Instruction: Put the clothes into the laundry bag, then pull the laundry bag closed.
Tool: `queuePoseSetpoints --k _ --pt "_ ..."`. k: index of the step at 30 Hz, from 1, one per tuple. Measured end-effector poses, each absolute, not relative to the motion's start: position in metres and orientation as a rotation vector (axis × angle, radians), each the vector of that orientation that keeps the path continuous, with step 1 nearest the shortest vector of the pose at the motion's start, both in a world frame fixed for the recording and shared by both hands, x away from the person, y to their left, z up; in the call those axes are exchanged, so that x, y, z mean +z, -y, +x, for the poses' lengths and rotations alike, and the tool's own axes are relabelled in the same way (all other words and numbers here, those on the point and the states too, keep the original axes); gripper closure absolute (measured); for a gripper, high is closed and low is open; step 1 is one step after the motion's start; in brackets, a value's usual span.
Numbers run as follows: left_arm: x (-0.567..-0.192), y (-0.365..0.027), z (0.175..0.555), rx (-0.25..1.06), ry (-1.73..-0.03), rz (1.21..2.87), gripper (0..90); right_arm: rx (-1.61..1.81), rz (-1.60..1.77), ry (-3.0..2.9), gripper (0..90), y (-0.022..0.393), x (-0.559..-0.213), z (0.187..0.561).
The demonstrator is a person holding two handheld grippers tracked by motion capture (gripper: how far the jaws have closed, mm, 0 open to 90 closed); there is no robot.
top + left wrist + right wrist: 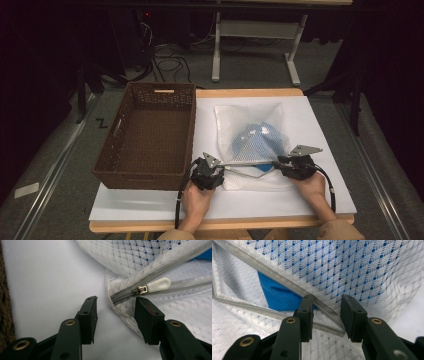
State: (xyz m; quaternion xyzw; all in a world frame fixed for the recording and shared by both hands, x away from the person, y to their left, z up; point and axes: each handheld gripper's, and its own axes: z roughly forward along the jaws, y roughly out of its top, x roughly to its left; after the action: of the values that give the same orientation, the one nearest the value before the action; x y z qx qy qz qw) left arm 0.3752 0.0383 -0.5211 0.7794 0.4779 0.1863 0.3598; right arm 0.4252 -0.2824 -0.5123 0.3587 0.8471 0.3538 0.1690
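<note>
White sheeting covers the bench (150, 202), with a brown woven basket (145, 135) at its left. Beside it lies a white mesh laundry bag (252, 145) holding blue cloth (278, 296), its zipper partly open. Left tool (115, 308) sits half open around the zipper's closed end — pull tab (158, 284) just beyond, pads not pressing. Right tool (327, 312) straddles the zipper tape, jaws apart — gripping nothing.

No readable text, label, brand or number on anything; no signs.
</note>
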Motion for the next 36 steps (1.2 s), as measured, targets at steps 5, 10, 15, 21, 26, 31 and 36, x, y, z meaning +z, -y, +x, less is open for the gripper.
queuePoseSetpoints --k 5,10,15,21,26,31,36 --pt "-0.522 -0.037 0.377 0.490 -1.220 2.006 54.6 0.991 1.000 -2.414 63.5 0.282 -0.512 0.425" --pt "-0.523 -0.037 0.378 0.484 -1.206 2.007 58.0 0.997 0.992 -2.419 59.0 0.280 -0.512 0.426" --pt "-0.523 -0.038 0.379 0.477 -1.209 1.996 62.6 0.967 1.013 -2.426 59.0 0.278 -0.508 0.425" --pt "-0.522 -0.037 0.380 0.474 -1.200 2.007 68.5 0.990 0.983 -2.418 58.9 0.274 -0.498 0.421" --pt "-0.521 -0.035 0.381 0.466 -1.200 2.023 75.0 0.992 0.946 -2.443 59.5 0.268 -0.488 0.418" --pt "-0.519 -0.033 0.383 0.445 -1.188 2.044 84.4 1.012 0.909 -2.459 60.9 0.263 -0.484 0.415" --pt "-0.517 -0.033 0.385 0.420 -1.174 2.060 86.5 1.038 0.908 -2.477 62.9 0.261 -0.487 0.413"
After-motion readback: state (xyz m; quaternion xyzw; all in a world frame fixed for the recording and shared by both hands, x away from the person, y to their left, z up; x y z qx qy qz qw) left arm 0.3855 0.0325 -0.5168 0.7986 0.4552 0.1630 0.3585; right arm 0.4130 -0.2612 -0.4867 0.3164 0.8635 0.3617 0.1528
